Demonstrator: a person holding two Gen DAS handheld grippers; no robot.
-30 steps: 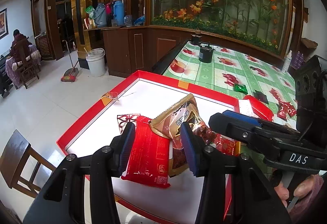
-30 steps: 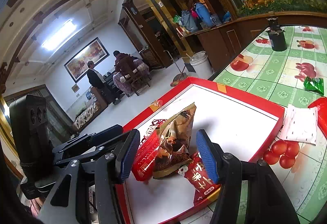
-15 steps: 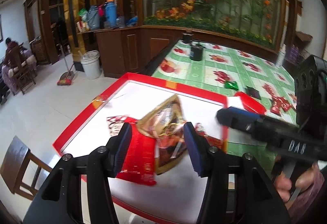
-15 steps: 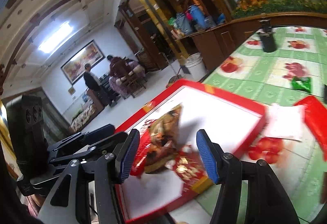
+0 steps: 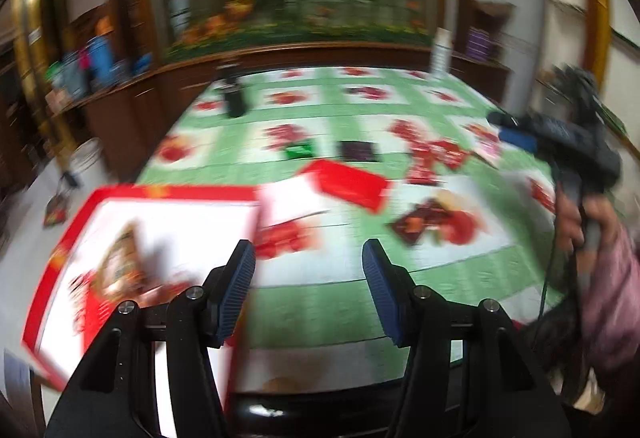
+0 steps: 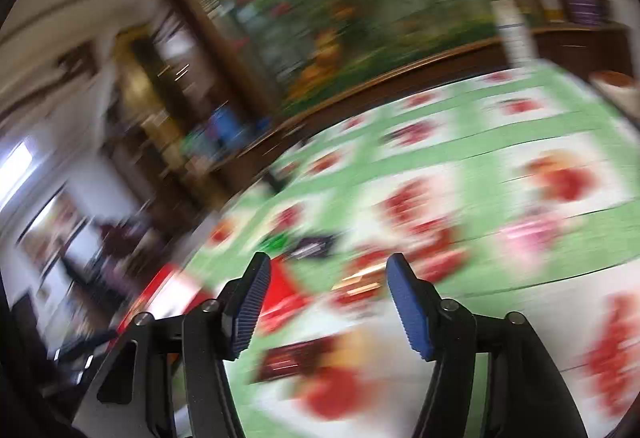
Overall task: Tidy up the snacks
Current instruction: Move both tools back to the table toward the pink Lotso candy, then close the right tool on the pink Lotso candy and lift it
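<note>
Both views are motion-blurred. My left gripper [image 5: 309, 288] is open and empty above the green tablecloth [image 5: 320, 290], to the right of the red-rimmed white tray [image 5: 168, 194]. A gold snack bag [image 5: 122, 258] and red packets [image 5: 86, 298] lie in the tray at its near left. My right gripper [image 6: 324, 304] is open and empty over the table; it also shows in the left wrist view [image 5: 560, 138] at the far right. Loose snacks lie on the cloth: a red packet [image 5: 348, 184], a dark packet [image 5: 358, 150], a green packet [image 5: 298, 149] and small red packets [image 5: 432, 154].
A dark brown packet [image 5: 416, 224] lies on the cloth ahead right of my left gripper, and shows below my right gripper [image 6: 292, 358]. A black container [image 5: 234, 100] stands at the table's far left. A wooden counter [image 5: 132, 106] and floor lie left of the table.
Both grippers have swung right, away from the tray and its snacks, toward the loose packets on the tablecloth. The gold bag and red packets stay in the tray. Both jaws stay open.
</note>
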